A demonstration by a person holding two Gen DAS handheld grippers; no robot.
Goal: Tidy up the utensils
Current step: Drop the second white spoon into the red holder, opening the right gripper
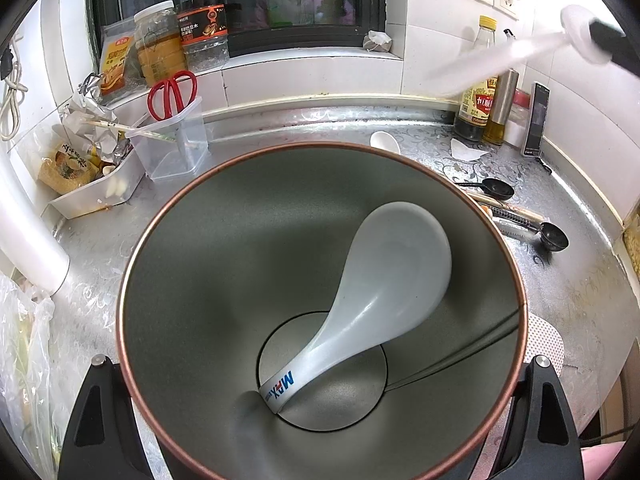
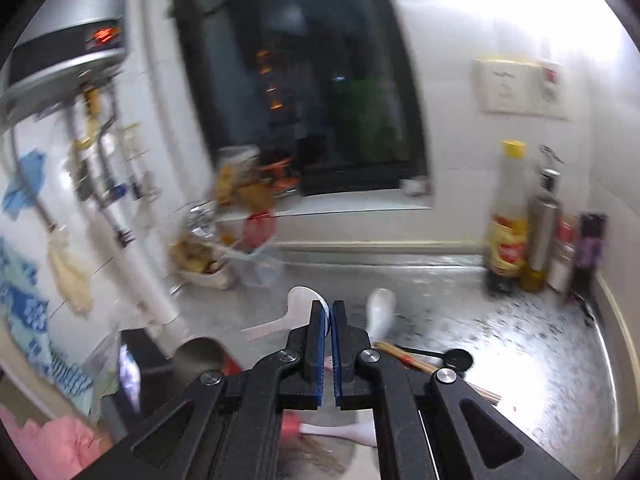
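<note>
Left tool [image 1: 320, 420] clamps bowl [image 1: 168, 240] rim-to-rim — right tool [image 2: 329, 312] pinches rice paddle [image 2: 298, 300].

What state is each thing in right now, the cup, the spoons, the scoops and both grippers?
cup: held, tilted toward camera
white spoon in cup: inside, handle at bottom
left gripper: shut on cup
right gripper: shut on translucent rice paddle, lifted
small white spoon: lying on counter
black scoops: lying on counter
red scissors: standing in clear container
</note>
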